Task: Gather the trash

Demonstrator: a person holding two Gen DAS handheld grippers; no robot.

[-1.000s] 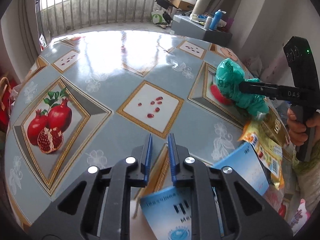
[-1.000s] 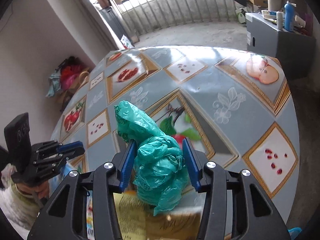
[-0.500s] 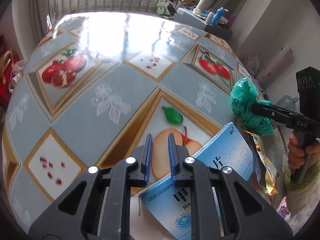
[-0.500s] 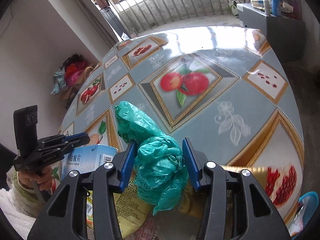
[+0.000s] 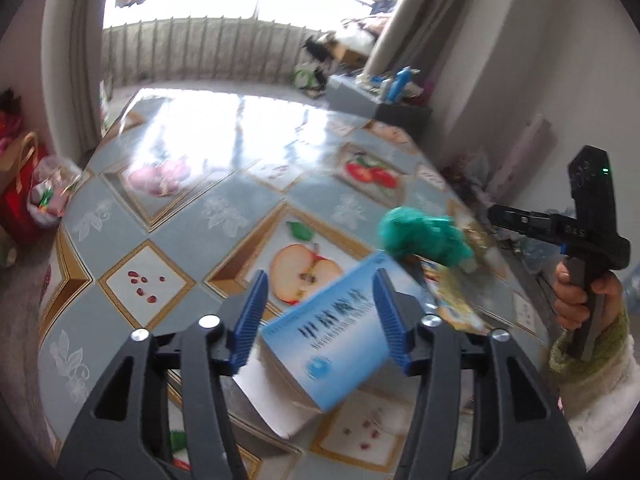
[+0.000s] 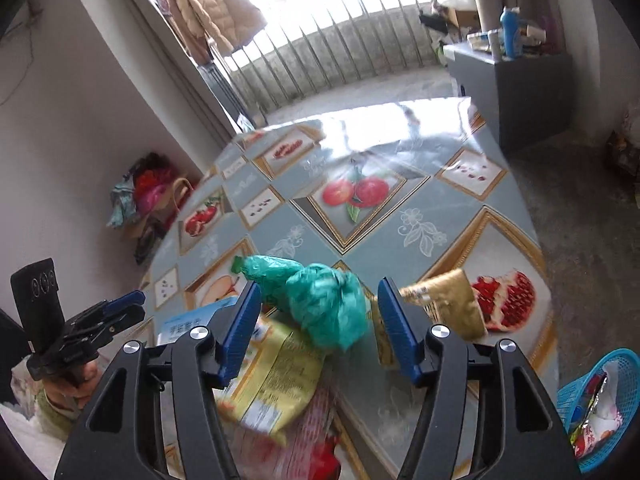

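Both the left gripper [image 5: 318, 318] and right gripper [image 6: 318, 330] have just opened, letting go the blue box [image 5: 332, 340] and green bag [image 6: 320, 304] onto the trash heap at lower centre; next, I'd judge, fetch more litter.

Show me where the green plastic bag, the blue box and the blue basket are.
green plastic bag [image 6: 324, 308]: right wrist view, on its crumpled middle.
blue box [image 5: 340, 332]: left wrist view, on its printed top face.
blue basket [image 6: 580, 390]: right wrist view, on its mesh rim at the lower right.
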